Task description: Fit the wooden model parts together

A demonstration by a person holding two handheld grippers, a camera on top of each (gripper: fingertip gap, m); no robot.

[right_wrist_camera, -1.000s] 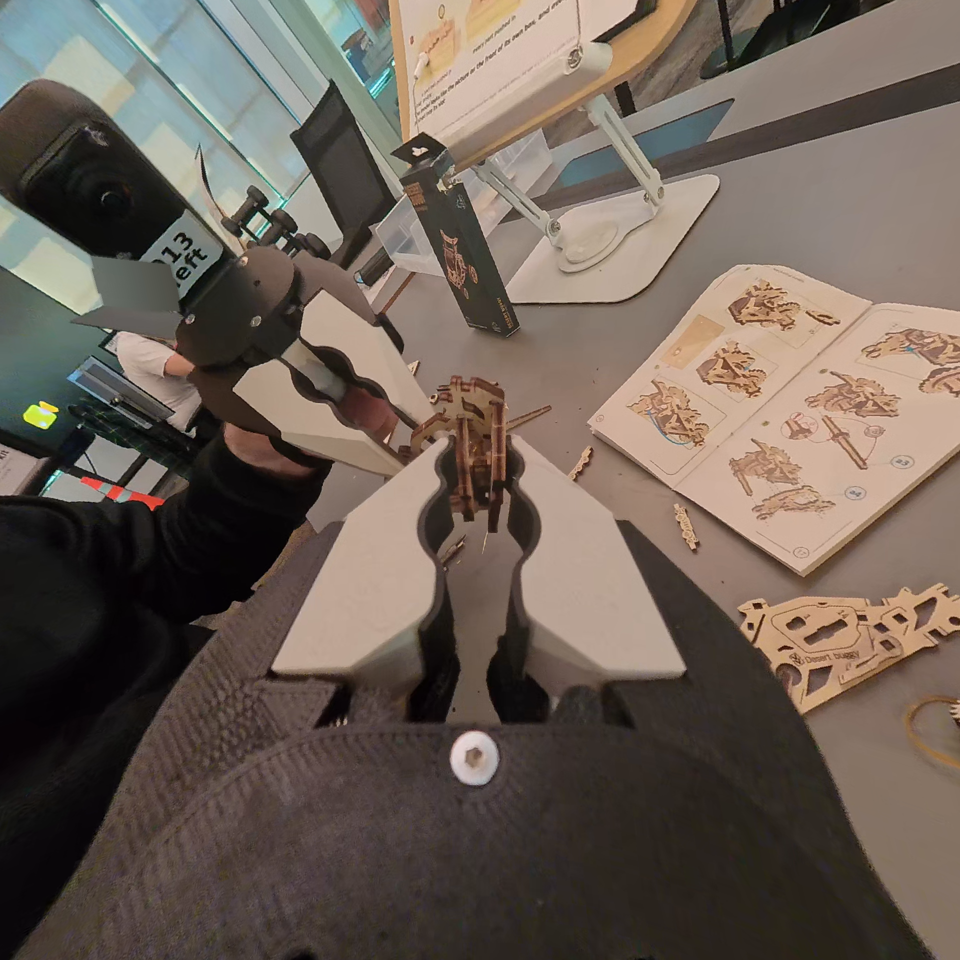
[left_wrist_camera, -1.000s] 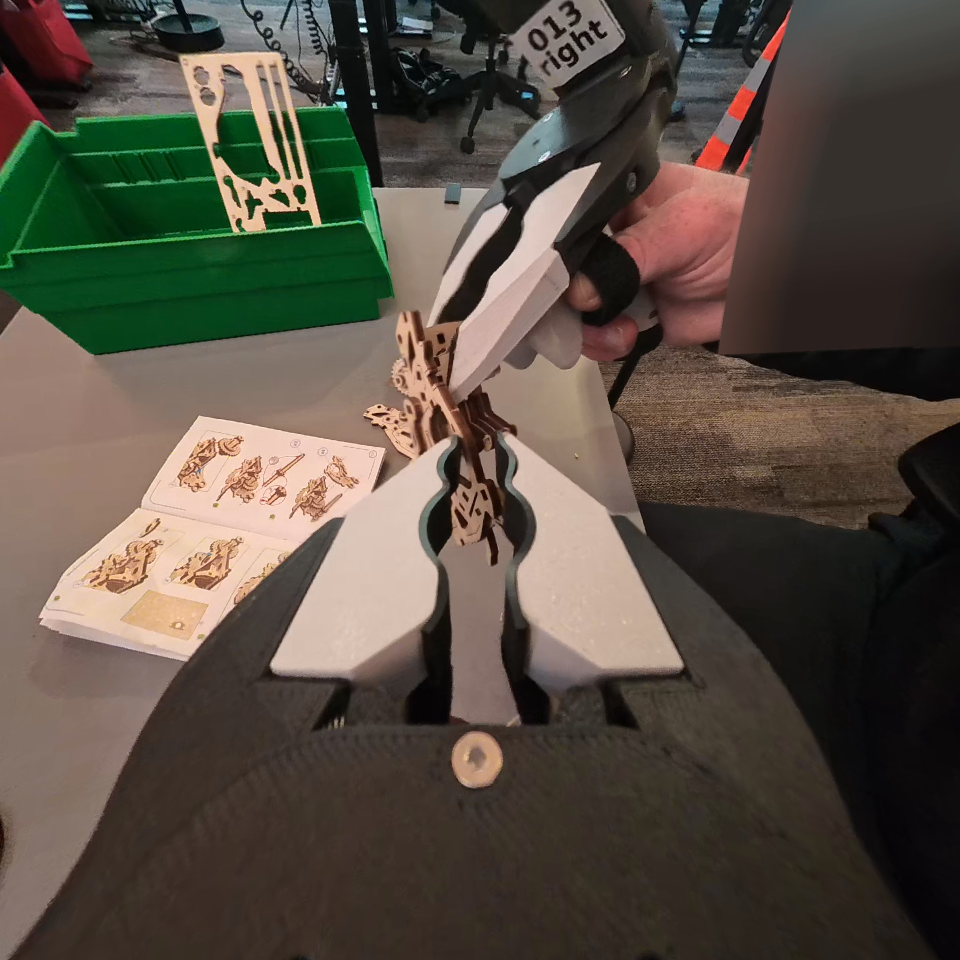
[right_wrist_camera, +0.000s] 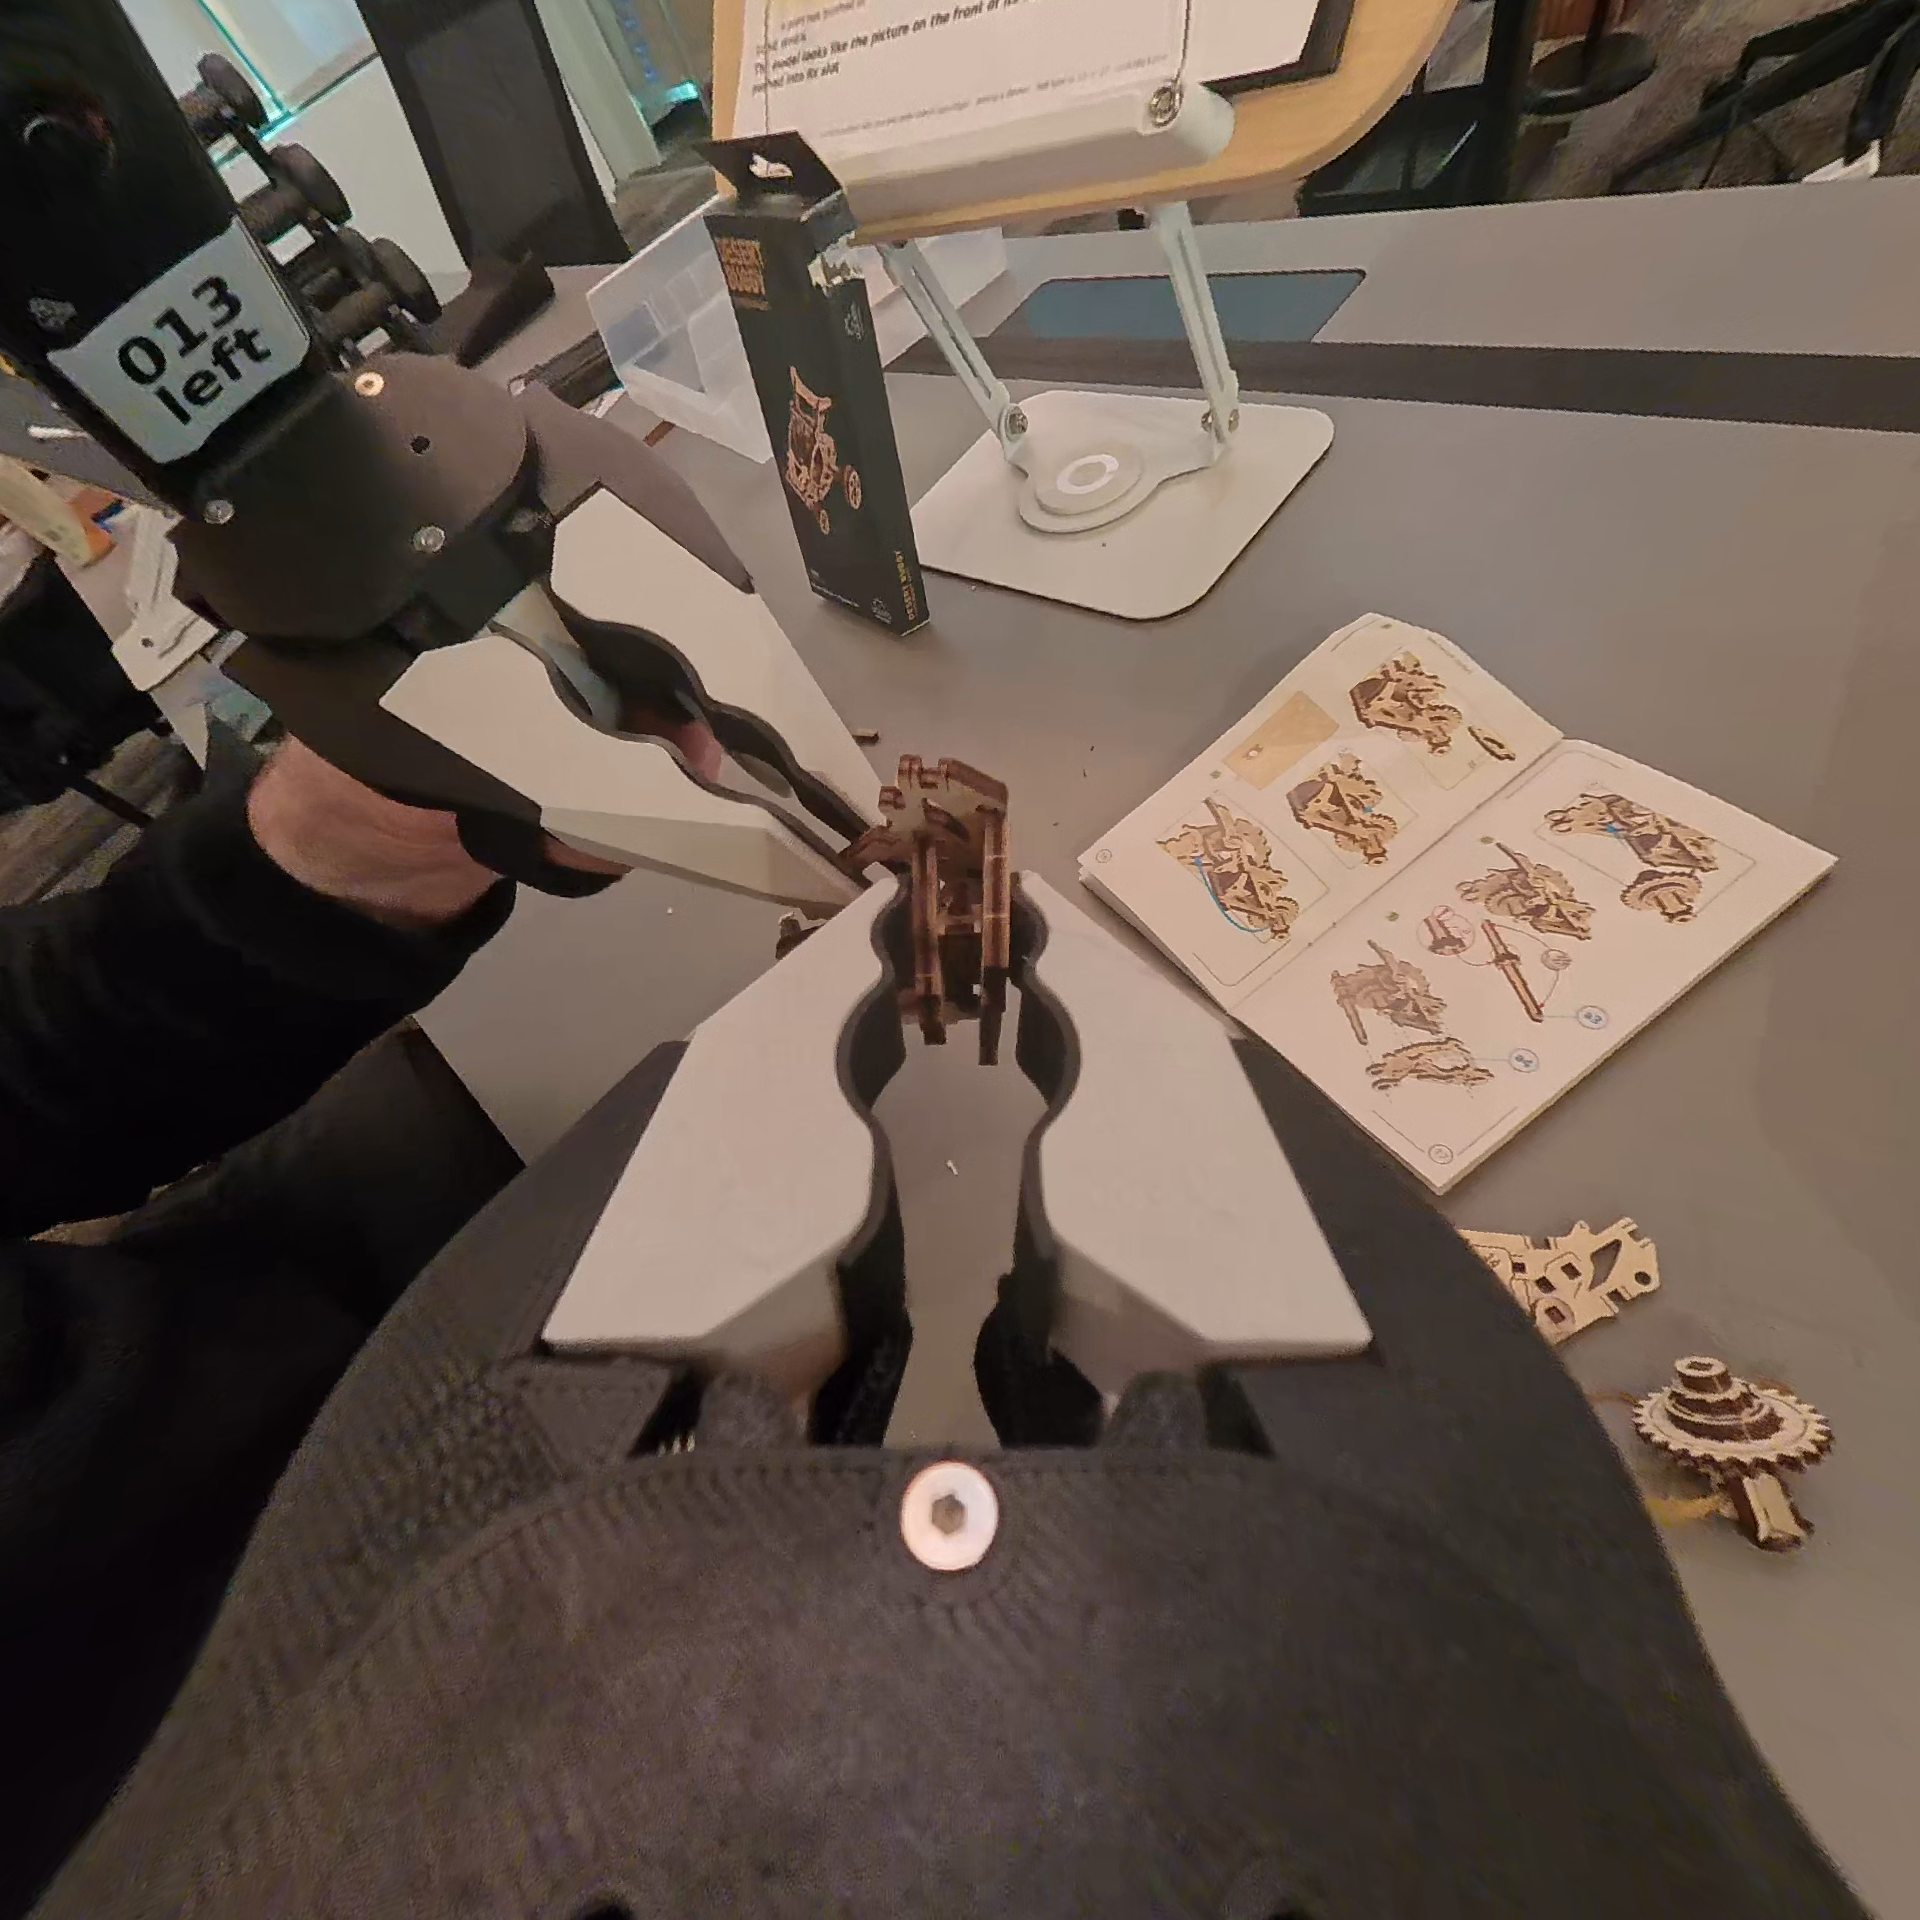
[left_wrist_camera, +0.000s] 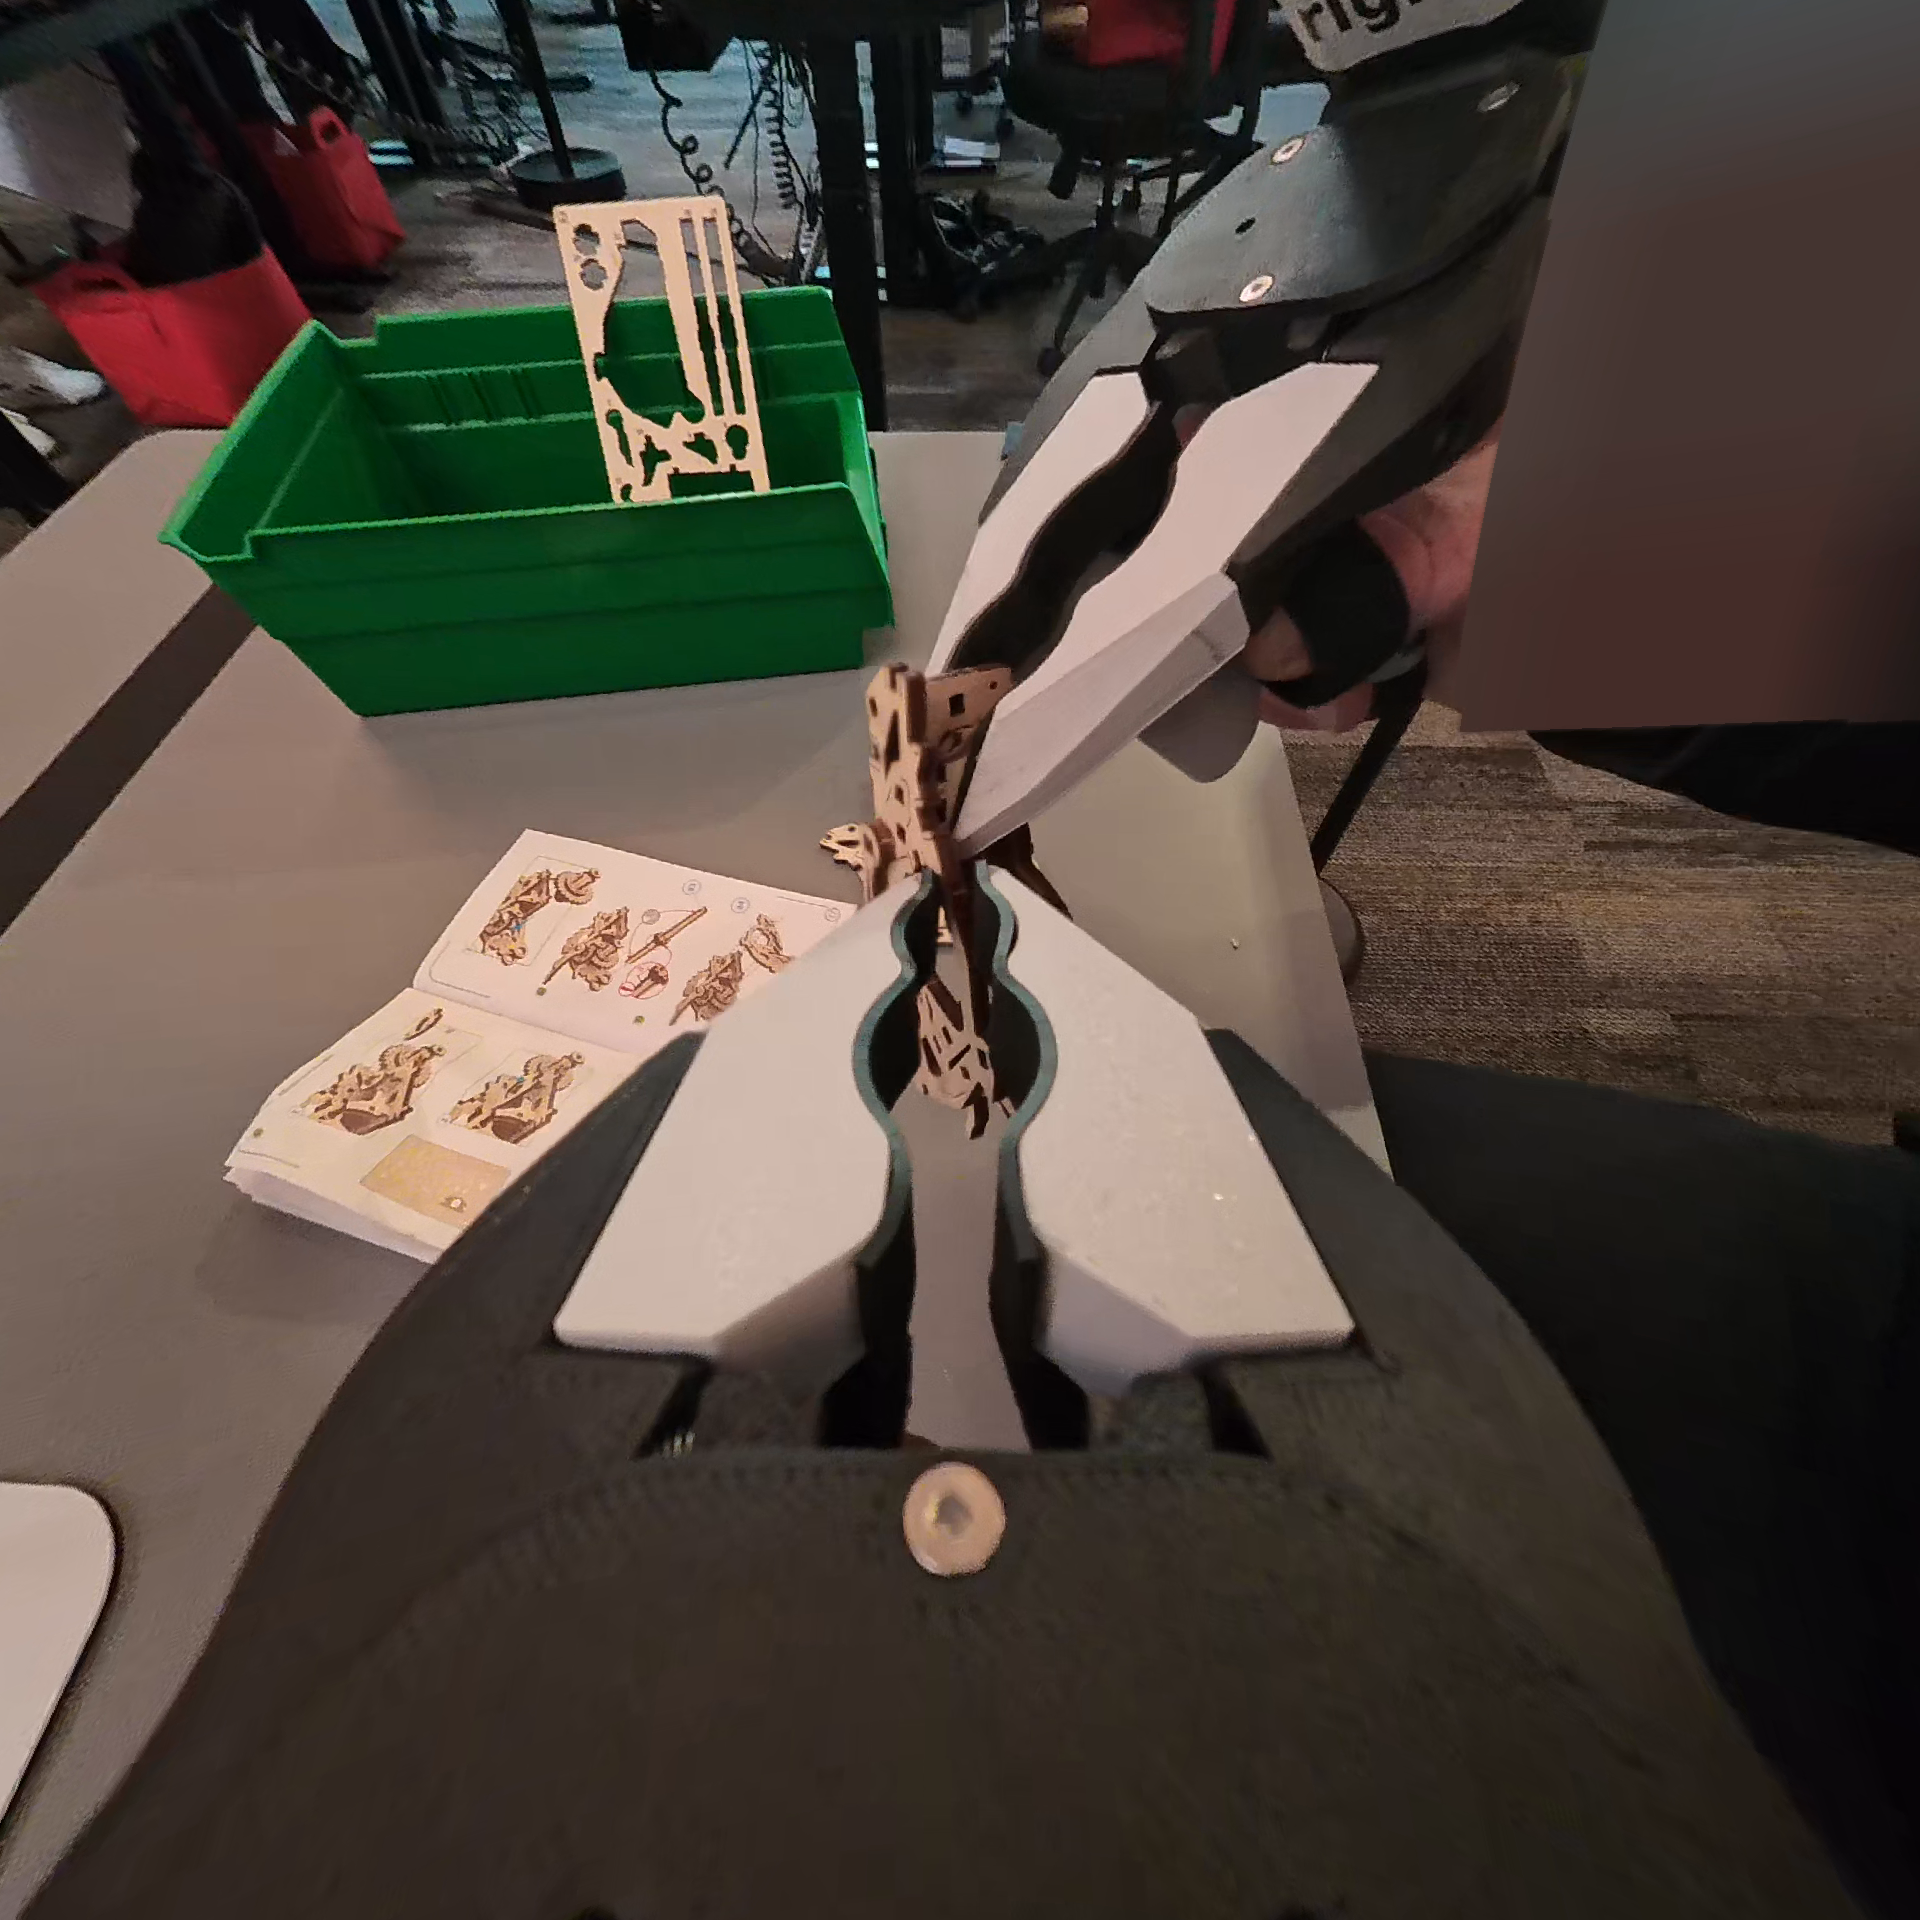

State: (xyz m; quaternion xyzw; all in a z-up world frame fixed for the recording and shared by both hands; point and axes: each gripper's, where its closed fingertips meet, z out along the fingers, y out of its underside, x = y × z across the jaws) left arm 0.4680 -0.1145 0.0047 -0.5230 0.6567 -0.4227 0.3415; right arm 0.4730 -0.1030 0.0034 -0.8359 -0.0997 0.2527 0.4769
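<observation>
A partly built wooden model (left_wrist_camera: 906,748) is held above the grey table (left_wrist_camera: 623,769) by both grippers. My left gripper (left_wrist_camera: 954,888) is shut on its lower end, and thin wooden pieces hang between the fingers. My right gripper (left_wrist_camera: 956,753) comes in from the upper right and is shut on the model's upper part. In the right wrist view the model (right_wrist_camera: 951,831) stands between the tips of my right gripper (right_wrist_camera: 956,899). My left gripper (right_wrist_camera: 857,883) comes in from the left and clamps the model's side.
A green bin (left_wrist_camera: 561,603) at the back holds a punched wooden sheet (left_wrist_camera: 665,353). An open instruction booklet (right_wrist_camera: 1455,894) lies on the table. A black box (right_wrist_camera: 821,416), a white stand (right_wrist_camera: 1122,499), a flat wooden part (right_wrist_camera: 1558,1273) and a gear assembly (right_wrist_camera: 1725,1423) are nearby. The table edge (left_wrist_camera: 1320,935) runs close on the right. The grippers are tip to tip, or close to it. The gear assembly (right_wrist_camera: 1725,1423) is about 20 centimetres from both grippers' fingertips.
Both grippers keep their hold on the model. They have turned and shifted together, so the bin sits more to the centre and the gear assembly now shows in the right wrist view.
</observation>
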